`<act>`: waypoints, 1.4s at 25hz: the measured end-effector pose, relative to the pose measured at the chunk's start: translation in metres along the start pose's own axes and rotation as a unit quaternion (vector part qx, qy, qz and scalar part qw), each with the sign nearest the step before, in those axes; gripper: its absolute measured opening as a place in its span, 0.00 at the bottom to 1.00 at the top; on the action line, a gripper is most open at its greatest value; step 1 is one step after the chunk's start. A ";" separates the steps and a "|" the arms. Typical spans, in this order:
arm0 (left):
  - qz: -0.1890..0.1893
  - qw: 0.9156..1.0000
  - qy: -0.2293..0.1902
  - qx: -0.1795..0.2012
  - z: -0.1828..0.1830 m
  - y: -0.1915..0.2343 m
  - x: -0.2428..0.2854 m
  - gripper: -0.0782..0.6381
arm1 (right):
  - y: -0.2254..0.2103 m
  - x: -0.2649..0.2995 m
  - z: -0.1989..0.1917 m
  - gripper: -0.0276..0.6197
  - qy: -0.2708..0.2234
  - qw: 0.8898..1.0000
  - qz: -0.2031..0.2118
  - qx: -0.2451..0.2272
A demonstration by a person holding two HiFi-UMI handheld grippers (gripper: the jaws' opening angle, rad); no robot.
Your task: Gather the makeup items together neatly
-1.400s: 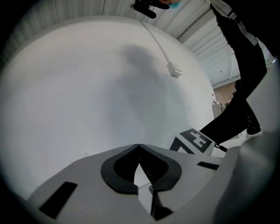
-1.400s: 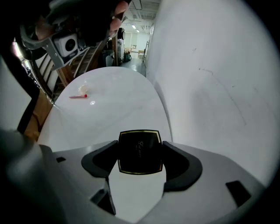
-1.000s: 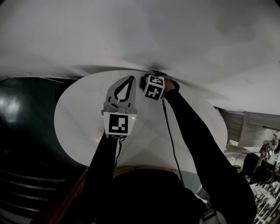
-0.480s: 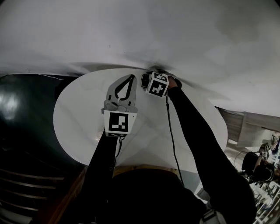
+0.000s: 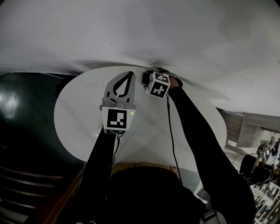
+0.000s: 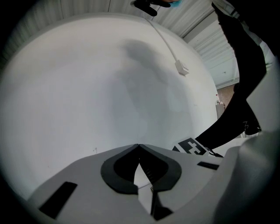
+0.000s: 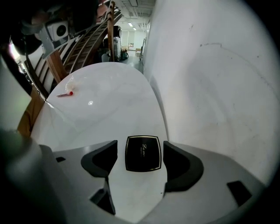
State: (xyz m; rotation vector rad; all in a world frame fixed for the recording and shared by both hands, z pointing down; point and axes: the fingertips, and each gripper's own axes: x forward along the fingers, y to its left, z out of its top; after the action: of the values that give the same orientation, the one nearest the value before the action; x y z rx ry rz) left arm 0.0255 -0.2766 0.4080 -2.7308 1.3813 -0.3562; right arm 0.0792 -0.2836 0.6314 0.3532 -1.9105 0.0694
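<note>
1. The left arm (image 5: 101, 166), in a black sleeve, is stretched forward.
2. The left gripper (image 6: 138, 145) has its jaws closed, with the tips touching each other.
3. The right arm (image 5: 197, 140), also in black, reaches farther forward.
4. The right gripper (image 7: 140, 151) has its jaws wide apart and stands just beside the left one.

In the head view, the black compact (image 7: 143, 153) cannot be made out behind the marker cube (image 5: 158, 85) of the right claw (image 7: 140, 148), and that claw's jaws are covered there too. The gold print on the compact's lid is too small to be read. A small red-tipped item (image 7: 65, 93) far off on the counter (image 7: 109, 83) cannot be identified. A dark object (image 6: 146, 6) is cut off by the top edge of the left gripper view.
</note>
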 end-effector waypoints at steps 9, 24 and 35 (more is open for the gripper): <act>0.014 1.000 -0.007 0.018 0.018 -0.014 -0.018 0.13 | 0.012 -0.047 0.008 0.55 -0.057 0.998 -0.036 0.004; 0.052 0.996 -0.010 0.069 0.058 -0.056 -0.099 0.13 | 0.062 -0.211 0.032 0.55 -0.336 0.907 -0.151 0.205; 0.025 0.996 -0.057 0.065 0.092 -0.081 -0.136 0.13 | 0.114 -0.284 0.018 0.55 -0.420 0.823 -0.233 0.302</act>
State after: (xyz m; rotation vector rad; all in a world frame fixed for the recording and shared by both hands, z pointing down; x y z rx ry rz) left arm 0.0327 -0.1242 0.3073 -2.5647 1.3447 -0.2717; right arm 0.1221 -0.1186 0.3762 1.4787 -2.5694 0.2234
